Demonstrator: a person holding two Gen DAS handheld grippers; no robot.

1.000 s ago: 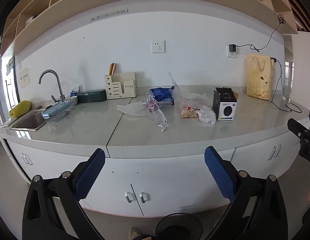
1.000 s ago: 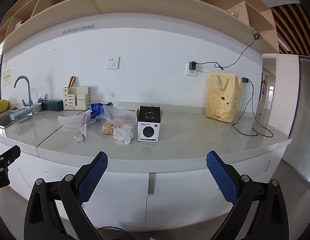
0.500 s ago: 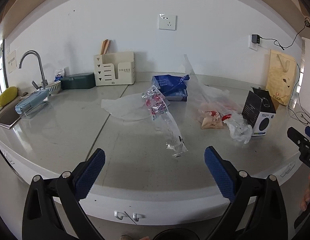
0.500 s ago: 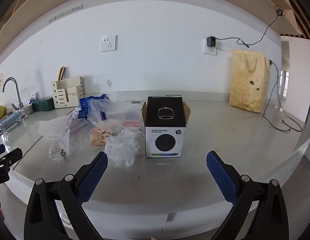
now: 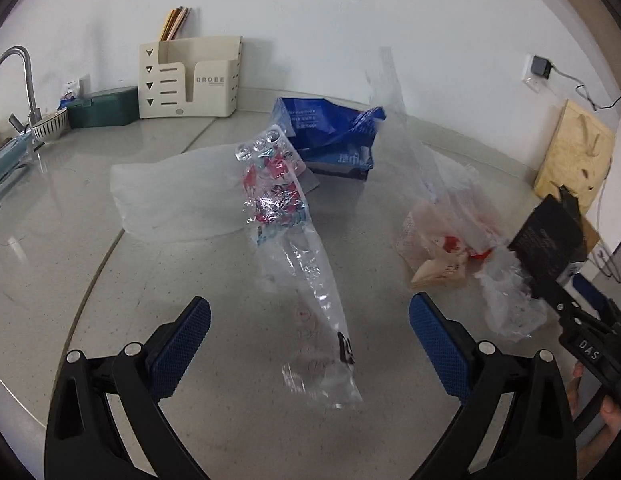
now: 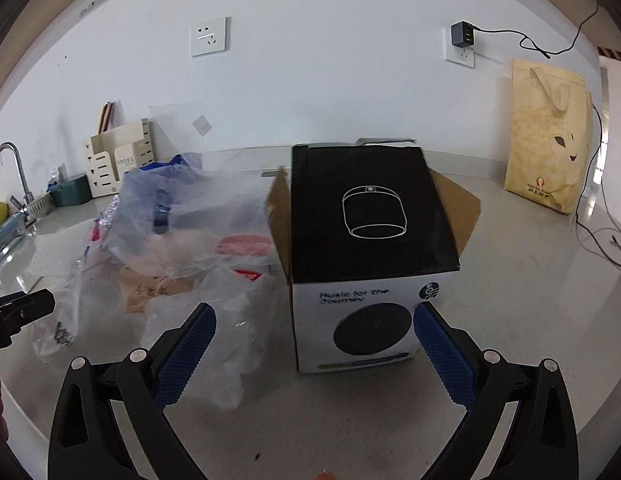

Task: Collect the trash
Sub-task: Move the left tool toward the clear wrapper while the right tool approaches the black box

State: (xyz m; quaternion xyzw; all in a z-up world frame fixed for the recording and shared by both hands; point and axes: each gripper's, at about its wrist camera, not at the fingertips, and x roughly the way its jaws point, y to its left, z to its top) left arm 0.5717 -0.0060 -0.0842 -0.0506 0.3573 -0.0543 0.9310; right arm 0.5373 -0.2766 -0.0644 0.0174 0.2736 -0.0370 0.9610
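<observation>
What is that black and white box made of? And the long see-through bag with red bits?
The box looks like printed cardboard: its open side flaps show plain brown inside. The long bag looks like thin clear plastic film: shiny, crinkled, and the counter shows through it.

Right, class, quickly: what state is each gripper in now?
Left gripper: open, holding nothing.
Right gripper: open, holding nothing.
</observation>
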